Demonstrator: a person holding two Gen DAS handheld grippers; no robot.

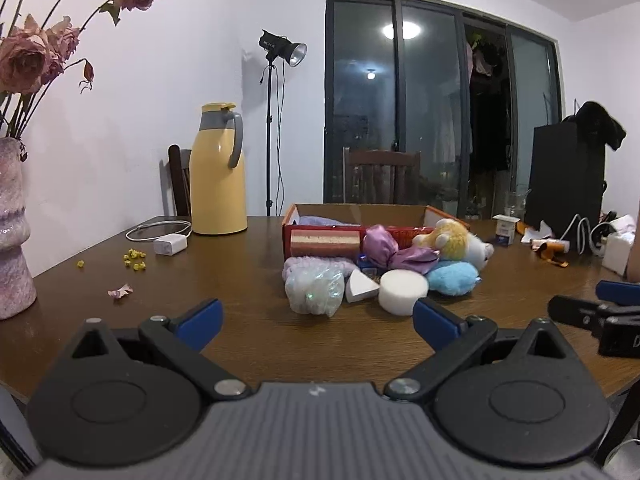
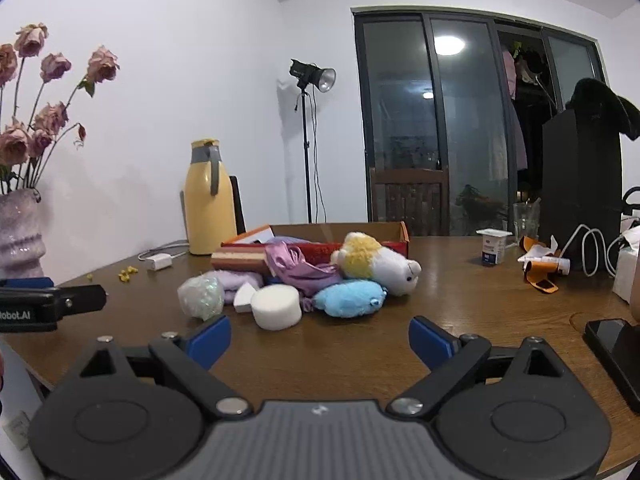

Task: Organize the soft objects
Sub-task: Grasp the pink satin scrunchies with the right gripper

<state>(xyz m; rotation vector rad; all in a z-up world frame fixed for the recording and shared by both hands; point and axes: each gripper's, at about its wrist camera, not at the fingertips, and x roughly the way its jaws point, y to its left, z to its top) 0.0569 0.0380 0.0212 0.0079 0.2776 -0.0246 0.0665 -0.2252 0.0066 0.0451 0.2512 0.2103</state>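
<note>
left gripper: jaws spread wide over the bare wooden table, nothing between the blue pads; it sits just short of the pile.
right gripper: jaws wide apart as well, empty, low over the table edge and facing the pile from the right.
soft pile: heaped mid-table against the front of the red cardboard box.
white foam cylinder: front of the pile, nearest both grippers, standing on its flat end.
white wedge sponge: touching the cylinder's left side.
iridescent mesh puff: left front corner of the pile, beside the wedge.
lilac fuzzy cloth: behind the puff.
blue plush: right of the cylinder, on the table.
white and yellow plush toy: lying on top of the blue plush, head towards the right.
purple satin fabric: bunched in the middle of the pile.
layered sponge block: leaning against the box front.
yellow thermos jug: upright, left of the box and well apart from it.
pink vase: far left edge, holding dried roses.
</note>
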